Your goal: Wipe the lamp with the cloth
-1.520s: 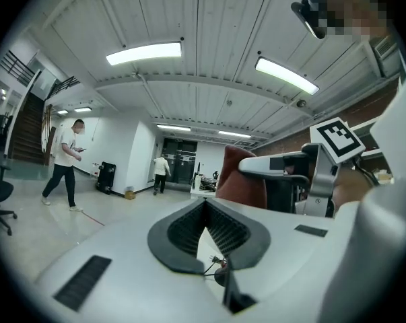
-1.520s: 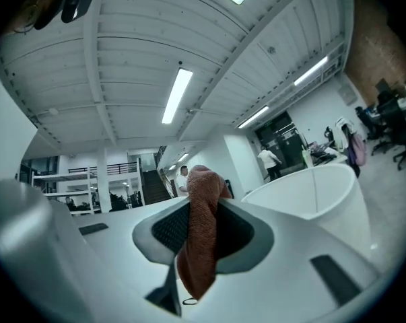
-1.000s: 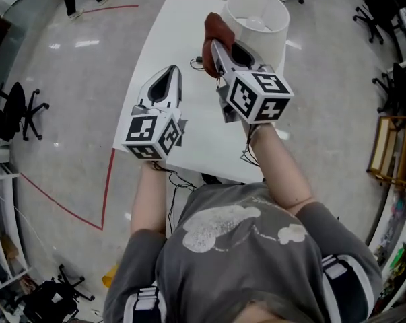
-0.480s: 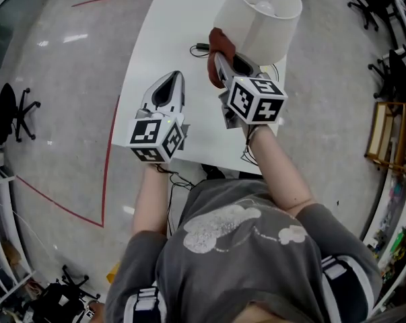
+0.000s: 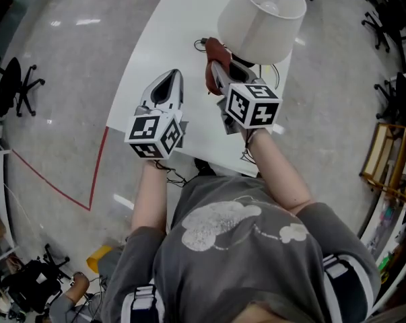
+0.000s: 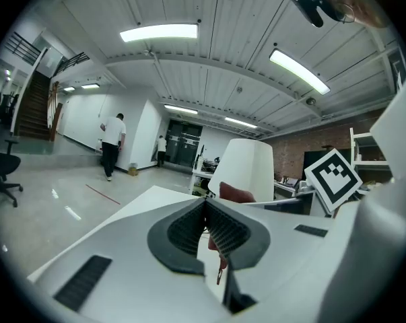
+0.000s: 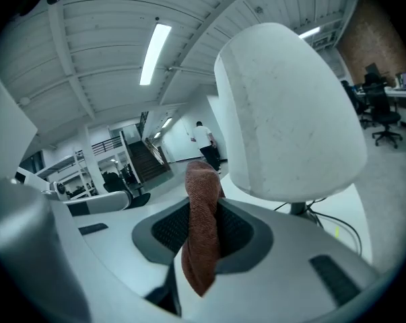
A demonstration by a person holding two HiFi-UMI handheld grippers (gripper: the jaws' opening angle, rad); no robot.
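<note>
Two grippers are in use; we describe them from our own body outward. The left gripper [image 5: 172, 77] hangs idle over the near part of the table [image 5: 162, 39]. Its jaws are pressed together with nothing between them. We judge that it is parked there, to the left of the working gripper and well apart from the lamp, so that it does not obstruct the wipe.

The right gripper [image 5: 215, 62] is clamped on the cloth [image 7: 201, 234], a reddish-brown terry piece. The cloth stands up past the jaw tips and also hangs below them. A soft fold therefore leads the tool, not hard plastic, and fabric would meet the surface first.

Just ahead of the right gripper, and to its right, stands the lamp [image 7: 290, 113]. Its white shade widens downward. In the right gripper view the cloth tip sits just beside the lower left edge of the shade; we cannot tell whether it touches. A dark stem [image 7: 297, 209] shows below the shade, beyond the jaws.

We judge that the step in hand is bringing the cloth against the side of the shade. Caution: the shade looks light and stands high on its stem, so heavy pressure could tip the lamp.

Farther out, beyond both grippers, we see a grey floor [image 5: 54, 66], an office chair [image 5: 14, 86] and a person [image 6: 112, 143] walking.
</note>
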